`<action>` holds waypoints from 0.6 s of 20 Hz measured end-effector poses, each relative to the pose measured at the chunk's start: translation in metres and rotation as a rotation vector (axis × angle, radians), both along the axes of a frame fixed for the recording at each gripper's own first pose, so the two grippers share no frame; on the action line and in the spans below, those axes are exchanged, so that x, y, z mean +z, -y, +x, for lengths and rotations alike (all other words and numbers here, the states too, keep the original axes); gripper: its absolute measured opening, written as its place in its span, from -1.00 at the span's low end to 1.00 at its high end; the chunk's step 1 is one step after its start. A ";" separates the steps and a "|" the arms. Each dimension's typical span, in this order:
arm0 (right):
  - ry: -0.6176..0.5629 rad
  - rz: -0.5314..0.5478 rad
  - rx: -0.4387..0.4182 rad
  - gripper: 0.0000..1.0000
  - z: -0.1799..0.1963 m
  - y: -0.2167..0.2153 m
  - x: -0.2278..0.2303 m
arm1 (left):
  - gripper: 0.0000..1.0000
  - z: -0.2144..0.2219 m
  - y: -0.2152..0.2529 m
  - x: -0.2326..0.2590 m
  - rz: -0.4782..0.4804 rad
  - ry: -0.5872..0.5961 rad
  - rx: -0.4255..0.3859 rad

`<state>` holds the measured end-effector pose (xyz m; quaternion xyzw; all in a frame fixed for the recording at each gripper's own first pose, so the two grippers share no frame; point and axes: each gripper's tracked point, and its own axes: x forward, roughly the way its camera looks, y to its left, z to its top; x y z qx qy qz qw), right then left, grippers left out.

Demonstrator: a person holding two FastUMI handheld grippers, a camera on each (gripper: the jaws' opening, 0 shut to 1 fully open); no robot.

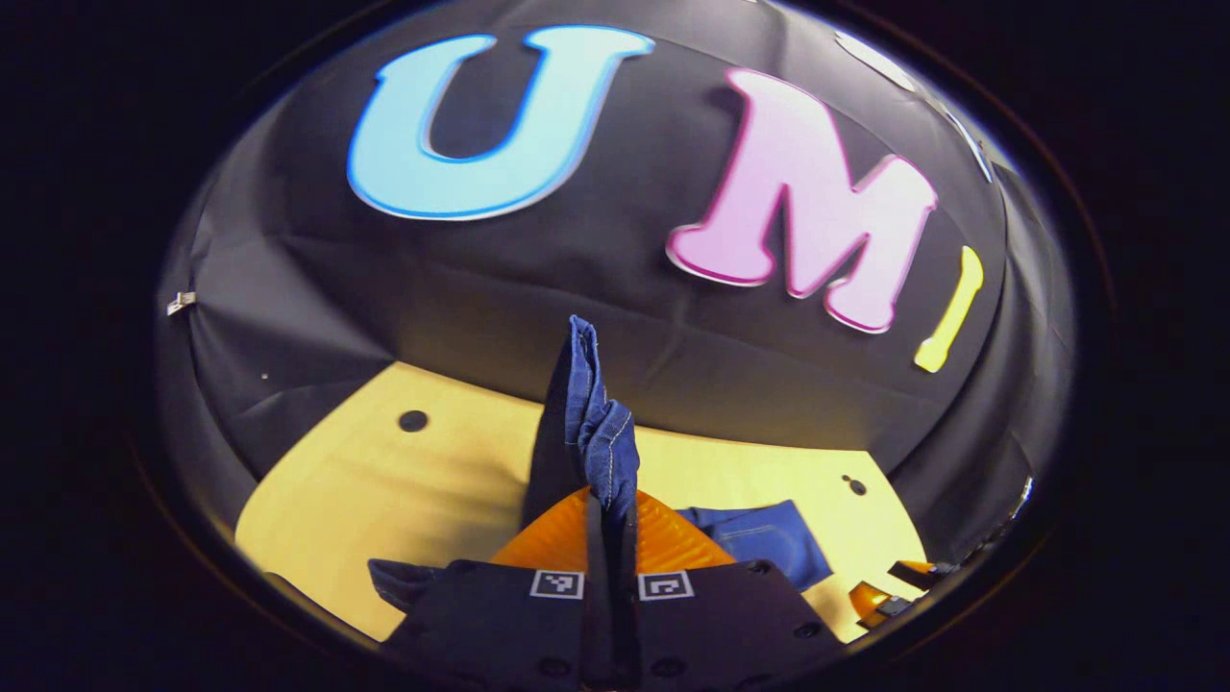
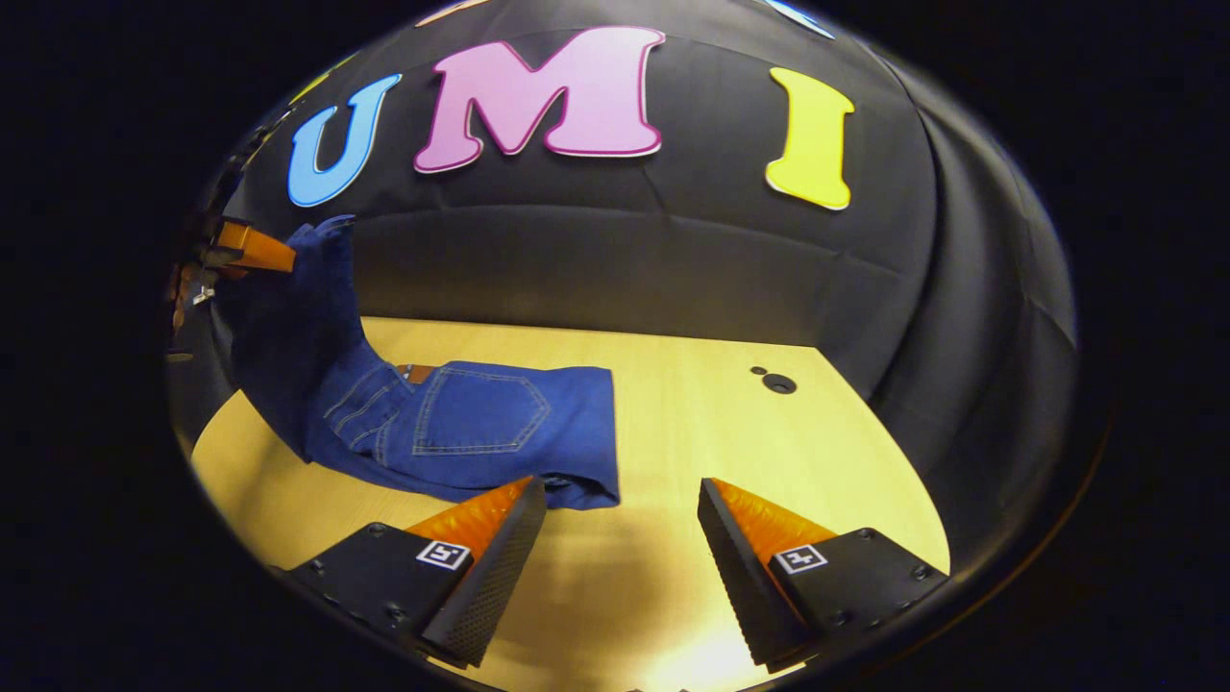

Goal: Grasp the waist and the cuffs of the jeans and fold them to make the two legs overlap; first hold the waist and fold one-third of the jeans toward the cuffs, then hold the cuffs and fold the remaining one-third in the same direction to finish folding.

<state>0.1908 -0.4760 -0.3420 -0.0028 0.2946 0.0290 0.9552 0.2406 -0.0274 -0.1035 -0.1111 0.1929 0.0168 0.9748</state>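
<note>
Pinching jeans (image 1: 601,432) end aloft, left gripper (image 1: 611,538) fingers clamped; rest lies sideways on table (image 2: 692,423); right gripper (image 2: 620,538) fingers wide, empty.

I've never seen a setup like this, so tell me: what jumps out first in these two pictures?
The jeans draw the eye first: most of them lie flat on the table, back pocket up, while one end is lifted high at the left of the right gripper view. In the left gripper view, the left gripper is shut on that bunched denim, which stands up between its fingers. The right gripper is open above bare wood, next to the jeans' near edge.
</note>
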 end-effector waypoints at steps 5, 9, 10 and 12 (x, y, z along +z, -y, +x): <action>-0.014 0.012 -0.083 0.96 -0.019 0.043 0.000 | -0.87 0.033 0.129 -0.053 0.011 -0.110 -0.149; -0.050 0.028 -0.139 0.95 -0.043 0.062 -0.013 | -0.87 0.051 0.177 -0.123 0.100 -0.220 -0.151; -0.059 0.033 -0.145 0.95 -0.049 0.064 -0.017 | -0.88 0.052 0.181 -0.135 0.135 -0.241 -0.144; -0.077 0.039 -0.148 0.95 -0.059 0.064 -0.022 | -0.80 0.054 0.188 -0.159 0.231 -0.280 -0.145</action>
